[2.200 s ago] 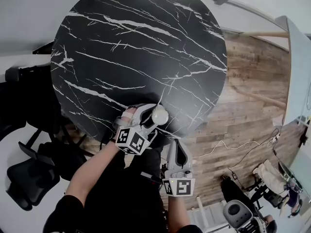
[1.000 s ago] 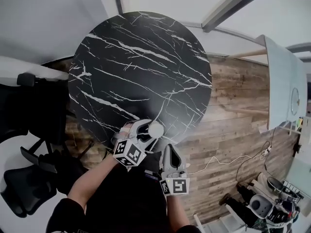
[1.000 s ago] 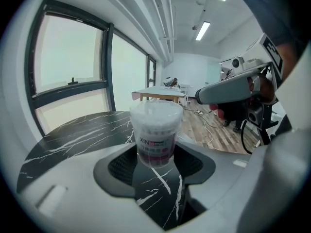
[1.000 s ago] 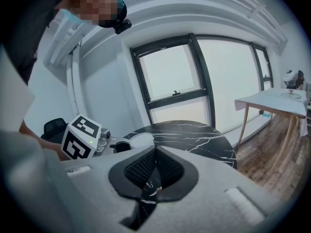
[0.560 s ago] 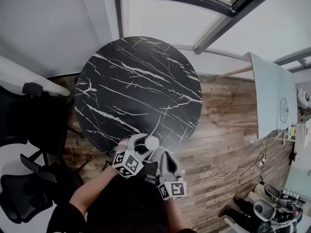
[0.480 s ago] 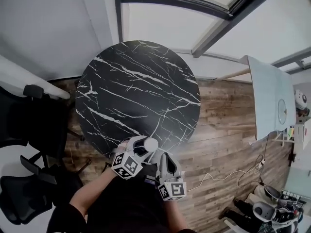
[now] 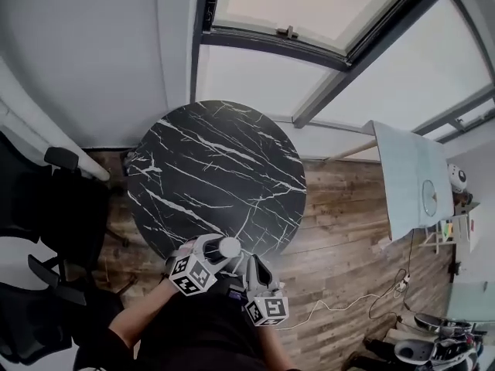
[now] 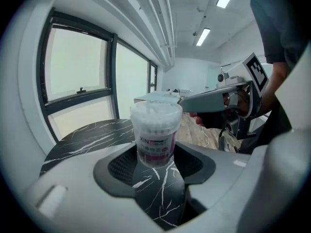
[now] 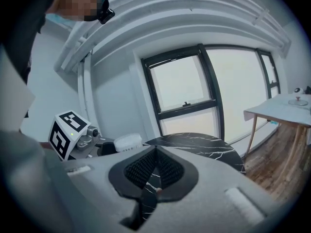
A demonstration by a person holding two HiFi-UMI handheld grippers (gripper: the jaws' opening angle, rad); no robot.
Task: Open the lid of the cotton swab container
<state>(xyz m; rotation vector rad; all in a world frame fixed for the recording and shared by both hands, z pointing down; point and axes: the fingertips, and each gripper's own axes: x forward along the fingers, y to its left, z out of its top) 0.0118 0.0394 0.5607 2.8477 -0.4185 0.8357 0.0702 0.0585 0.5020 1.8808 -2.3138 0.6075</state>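
My left hand-held gripper [image 8: 155, 171]: pinching the cotton swab container [image 8: 155, 130], upright, by its lower half.
Container's place: aloft at the black marbled desk's [image 7: 216, 168] near edge.
My right hand-held gripper [image 9: 155, 169]: pressed together, empty, just right.

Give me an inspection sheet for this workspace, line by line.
Surface: black marble table, round, top bare.
Job's things: cotton swab container, upright in the left claw; lid state cannot be told.
Clutter: nothing seen.
Claws: left claw shut on the container; right claw shut, empty.
Cables: white cable on the floor, right of the table.
Surroundings: wooden floor, windows, black chairs at left, pale side table at right.
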